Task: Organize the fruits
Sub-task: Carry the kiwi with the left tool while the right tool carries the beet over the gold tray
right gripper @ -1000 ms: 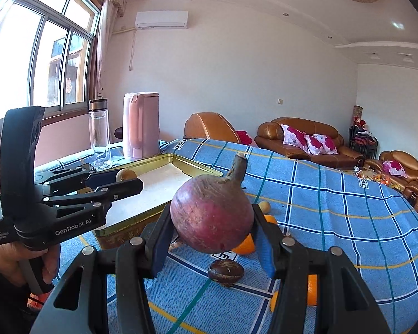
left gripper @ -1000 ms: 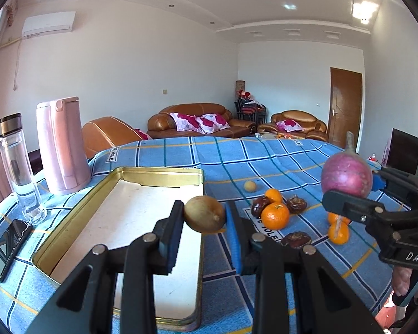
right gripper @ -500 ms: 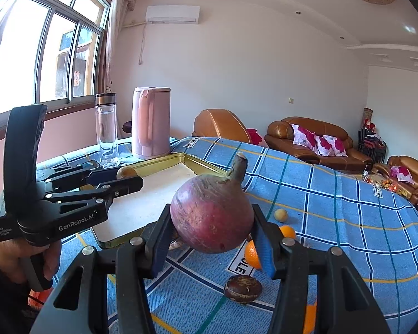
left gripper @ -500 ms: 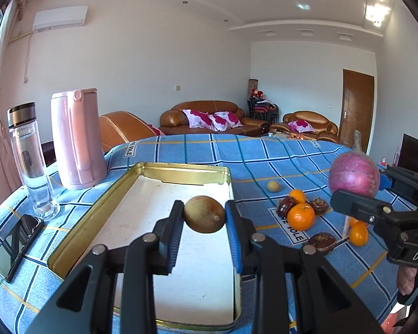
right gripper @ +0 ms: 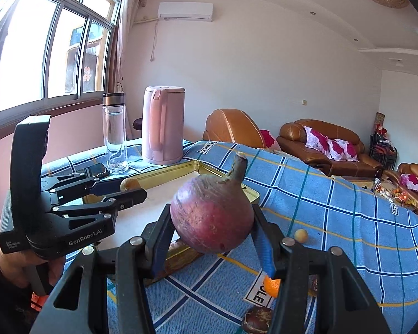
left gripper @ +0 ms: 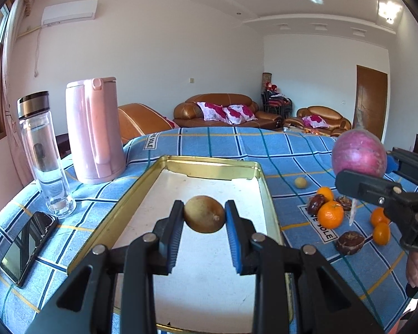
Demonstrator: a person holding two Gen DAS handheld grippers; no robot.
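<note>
Left claw (left gripper: 204,217): clamped on the brown fruit (left gripper: 204,213), now carried over the gold tray (left gripper: 260,179).
Right claw (right gripper: 213,232): clamped on the purple root (right gripper: 211,217), shifted toward the tray, not yet above it.
Meaning: release comes next.

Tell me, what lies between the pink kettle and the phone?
A clear glass bottle stands between the pink kettle and the phone, shown in the left wrist view.
</note>
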